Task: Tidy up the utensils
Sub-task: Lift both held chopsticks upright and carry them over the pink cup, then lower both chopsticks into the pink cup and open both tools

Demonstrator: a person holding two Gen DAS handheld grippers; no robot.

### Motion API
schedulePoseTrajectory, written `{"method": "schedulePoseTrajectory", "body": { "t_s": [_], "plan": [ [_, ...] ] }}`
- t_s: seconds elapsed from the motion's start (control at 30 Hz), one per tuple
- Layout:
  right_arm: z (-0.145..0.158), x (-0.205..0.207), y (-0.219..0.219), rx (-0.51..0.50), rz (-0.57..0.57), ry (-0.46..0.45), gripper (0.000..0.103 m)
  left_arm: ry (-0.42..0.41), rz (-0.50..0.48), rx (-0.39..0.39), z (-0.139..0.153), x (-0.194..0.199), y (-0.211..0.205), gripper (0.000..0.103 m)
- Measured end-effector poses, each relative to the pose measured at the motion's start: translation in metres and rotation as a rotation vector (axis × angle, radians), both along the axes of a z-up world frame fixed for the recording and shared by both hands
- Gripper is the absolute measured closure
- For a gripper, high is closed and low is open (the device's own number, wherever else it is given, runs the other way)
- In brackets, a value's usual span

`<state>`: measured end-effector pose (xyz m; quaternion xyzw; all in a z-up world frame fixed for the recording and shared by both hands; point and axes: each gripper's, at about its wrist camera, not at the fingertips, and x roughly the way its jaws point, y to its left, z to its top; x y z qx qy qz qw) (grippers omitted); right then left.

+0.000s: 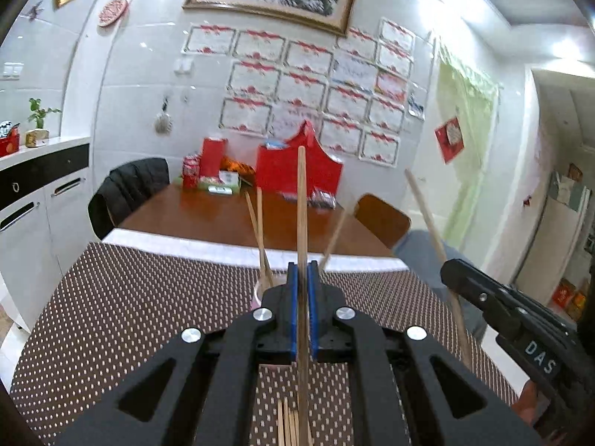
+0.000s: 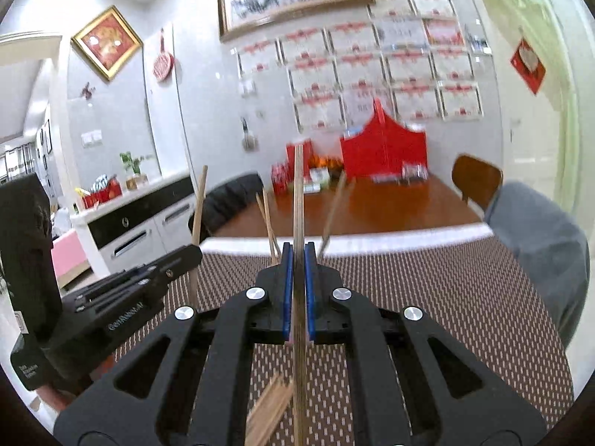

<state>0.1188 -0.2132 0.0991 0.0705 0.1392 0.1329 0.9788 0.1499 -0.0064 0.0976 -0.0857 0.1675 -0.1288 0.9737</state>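
Standing upright between each gripper's clamped jaws — one chopstick [image 1: 302, 215] apiece, apparently wooden.

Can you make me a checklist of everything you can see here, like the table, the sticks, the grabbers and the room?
Surface: brown mat with white dots over a white-edged table.
Job's things: one thin wooden chopstick stands upright in the left gripper; another wooden chopstick in the right gripper; more stand in a cup; a loose bundle lies on the mat.
Clutter: red paper bags and packets on the brown wooden table behind.
Grippers: both black with blue fingers, shut on chopsticks.
Cables: nothing seen.
Surroundings: white tiled wall with certificates, framed painting, white cabinet, chairs.
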Motion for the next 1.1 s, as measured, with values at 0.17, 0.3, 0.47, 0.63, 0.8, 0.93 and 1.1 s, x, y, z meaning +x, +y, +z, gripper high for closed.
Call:
{"method": "schedulePoseTrajectory", "body": {
  "t_s": [0.17,0.3,0.47,0.63,0.8,0.93,1.1],
  "plan": [
    [0.012,0.014,0.005,0.049,0.012,-0.146,0.097,-0.102,0.058,-0.034,0.016,0.022,-0.005,0.097],
    [0.015,0.037,0.001,0.106,-0.002,-0.214,0.097,-0.240,0.085,-0.047,0.022,0.031,-0.013,0.097],
    [0.009,0.066,0.002,0.087,-0.021,-0.304,0.097,-0.320,0.103,-0.029,0.026,0.046,-0.021,0.097],
    [0.000,0.094,0.003,0.122,0.025,-0.345,0.097,-0.307,0.119,-0.085,0.022,0.077,-0.016,0.097],
    [-0.008,0.107,0.008,0.132,0.057,-0.423,0.097,-0.322,0.141,-0.118,0.020,0.099,-0.006,0.097],
    [-0.012,0.112,0.018,0.107,0.086,-0.469,0.097,-0.352,0.150,-0.155,0.022,0.106,0.002,0.097],
    [-0.017,0.123,0.027,0.089,0.104,-0.490,0.097,-0.376,0.144,-0.138,0.020,0.112,-0.002,0.097]
  ]
}}
